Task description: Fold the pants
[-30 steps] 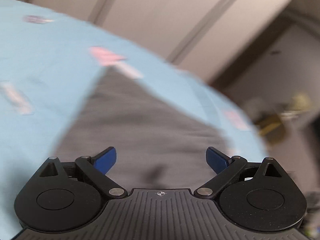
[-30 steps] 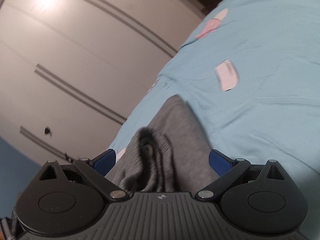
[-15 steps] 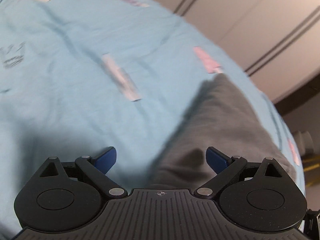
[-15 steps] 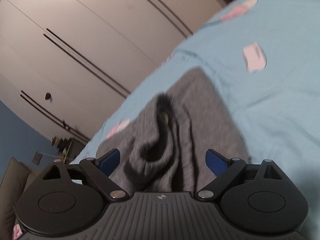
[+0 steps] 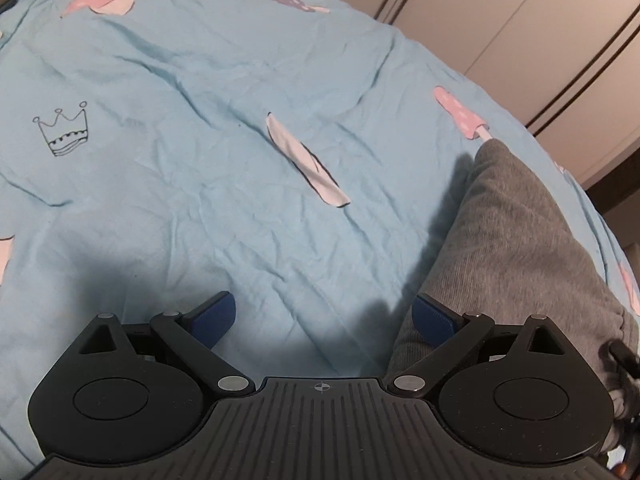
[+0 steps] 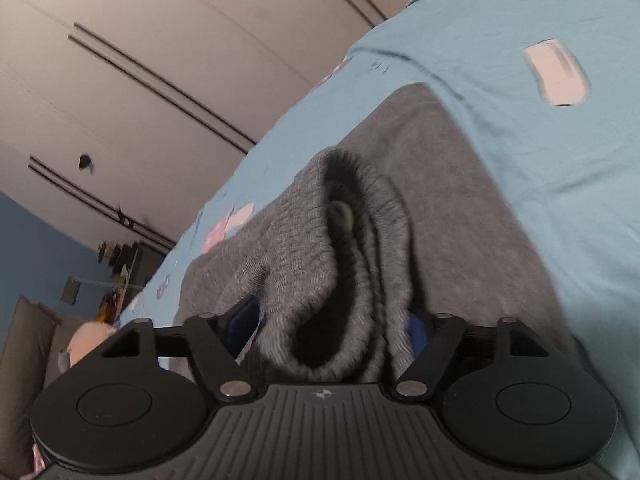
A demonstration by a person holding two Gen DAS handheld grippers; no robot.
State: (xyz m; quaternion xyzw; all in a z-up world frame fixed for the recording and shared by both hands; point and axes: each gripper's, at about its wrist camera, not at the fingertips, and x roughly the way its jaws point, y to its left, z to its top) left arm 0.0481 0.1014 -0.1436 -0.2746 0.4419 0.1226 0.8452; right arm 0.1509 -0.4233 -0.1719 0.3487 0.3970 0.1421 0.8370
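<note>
Grey pants [image 5: 520,232] lie on the light blue bed sheet [image 5: 200,160], along the right side of the left wrist view. My left gripper [image 5: 324,316] hovers open over bare sheet, its right fingertip [image 5: 432,314] at the pants' left edge, nothing between the pads. In the right wrist view the pants [image 6: 440,168] stretch away, and a ribbed, bunched-up end [image 6: 320,248] rises between the jaws of my right gripper [image 6: 328,326]. Those jaws are closing around the bunch. The cloth still bulges loosely and partly hides both blue pads.
The sheet [image 6: 560,160] carries pink, white and crown prints and many wrinkles. Pale wardrobe doors [image 6: 120,40] with dark seams stand beyond the bed's far edge [image 5: 520,20]. A blue wall and cluttered shelf [image 6: 116,256] show at the left.
The left view swung from above the pants to the sheet beside them and sank. The right gripper moved in on the bunched end, and its jaws narrowed around it.
</note>
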